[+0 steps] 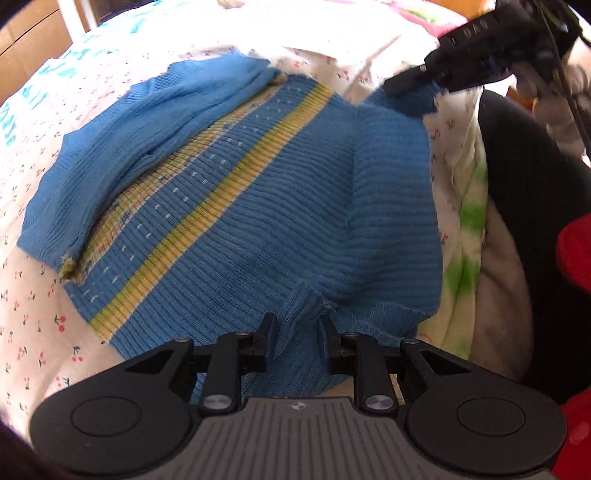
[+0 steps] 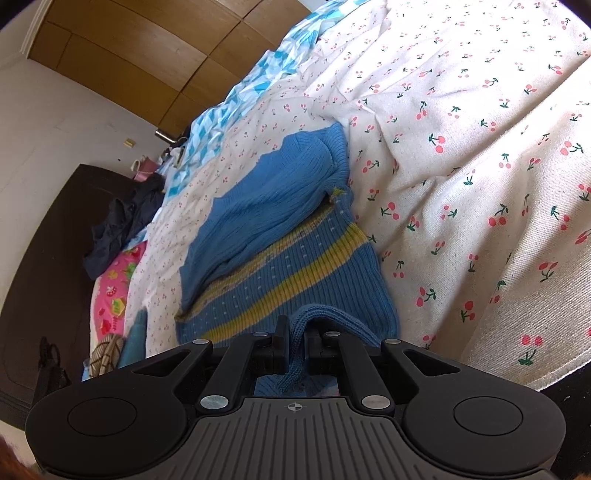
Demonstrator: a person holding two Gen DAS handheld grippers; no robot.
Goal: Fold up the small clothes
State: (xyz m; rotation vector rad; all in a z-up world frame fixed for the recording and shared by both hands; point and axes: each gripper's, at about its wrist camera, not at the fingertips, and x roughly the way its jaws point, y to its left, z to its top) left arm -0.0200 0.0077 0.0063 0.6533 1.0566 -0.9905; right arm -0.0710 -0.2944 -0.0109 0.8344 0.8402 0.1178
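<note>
Strong daylight pours over the bed sheet [image 1: 332, 33] in the left wrist view, bleaching its far side to blank white, and the other hand-held gripper [image 1: 402, 83] up top is smeared with motion blur. The right wrist view is evenly lit and crisp. Both fisheye frames bend hard, corners going black.

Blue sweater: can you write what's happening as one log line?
step: folding | blue sweater: on cherry-print sheet | left gripper: pinching hem | right gripper: pinching edge

Sweater [image 1: 258, 206] lies on the bedsheet [image 1: 33, 317]. My left gripper [image 1: 297, 332] at its near hem. My right gripper [image 1: 402, 79] at its far right corner.
</note>
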